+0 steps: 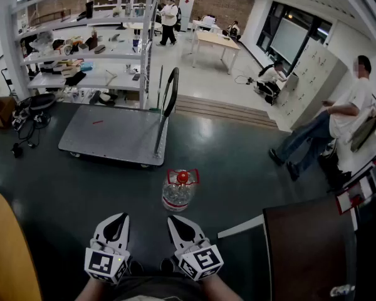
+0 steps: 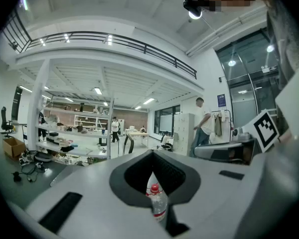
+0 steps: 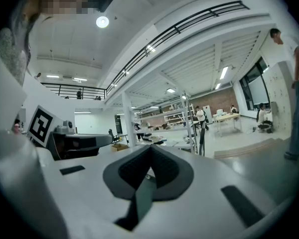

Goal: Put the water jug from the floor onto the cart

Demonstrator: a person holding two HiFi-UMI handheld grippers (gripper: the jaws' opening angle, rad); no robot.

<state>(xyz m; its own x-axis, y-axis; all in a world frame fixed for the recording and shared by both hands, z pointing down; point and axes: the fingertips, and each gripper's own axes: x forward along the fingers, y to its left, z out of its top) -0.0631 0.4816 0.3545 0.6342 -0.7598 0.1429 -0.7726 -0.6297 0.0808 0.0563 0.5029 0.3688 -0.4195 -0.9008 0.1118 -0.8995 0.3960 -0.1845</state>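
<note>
- Water jug (image 1: pixel 178 190), red-capped, is seen upright on the dark floor (image 1: pixel 238 155), just in front of the cart (image 1: pixel 109 133), by its handle end.
- Left tongs (image 1: pixel 121 217) and right tongs (image 1: pixel 173 219) are pressed together, empty, near the jug but apart from it.

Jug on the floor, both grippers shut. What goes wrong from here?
The water jug is round and looks wider than either gripper; the left gripper and right gripper are shut, so a one-sided grasp may slip.
The cart has its handle on the jug's side; the lift may clip it.
The cart stands on wheels and might roll on set-down.
</note>
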